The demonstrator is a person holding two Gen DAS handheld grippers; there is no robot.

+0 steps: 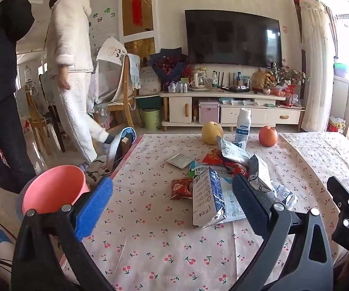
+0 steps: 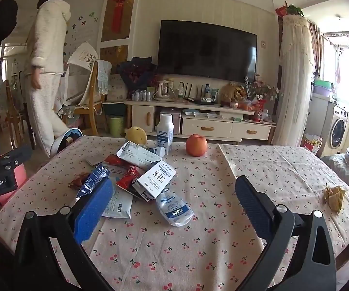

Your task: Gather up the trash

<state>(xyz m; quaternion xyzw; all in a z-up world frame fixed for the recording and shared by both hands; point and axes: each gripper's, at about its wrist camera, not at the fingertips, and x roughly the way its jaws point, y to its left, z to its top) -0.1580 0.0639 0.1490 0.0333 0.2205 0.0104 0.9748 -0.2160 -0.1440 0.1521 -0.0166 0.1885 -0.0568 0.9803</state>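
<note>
A heap of trash lies mid-table on the cherry-print cloth: crushed milk cartons, red snack wrappers, a flattened clear bottle and silver packets. My left gripper is open, low over the table, the carton just ahead between its fingers. My right gripper is open, the flat bottle between its fingers. A pink bin stands at the table's left edge, beside the left gripper.
An upright white bottle, a yellow pear and an orange fruit stand at the table's far edge. A banana peel lies at right. Two people stand at left by wooden chairs.
</note>
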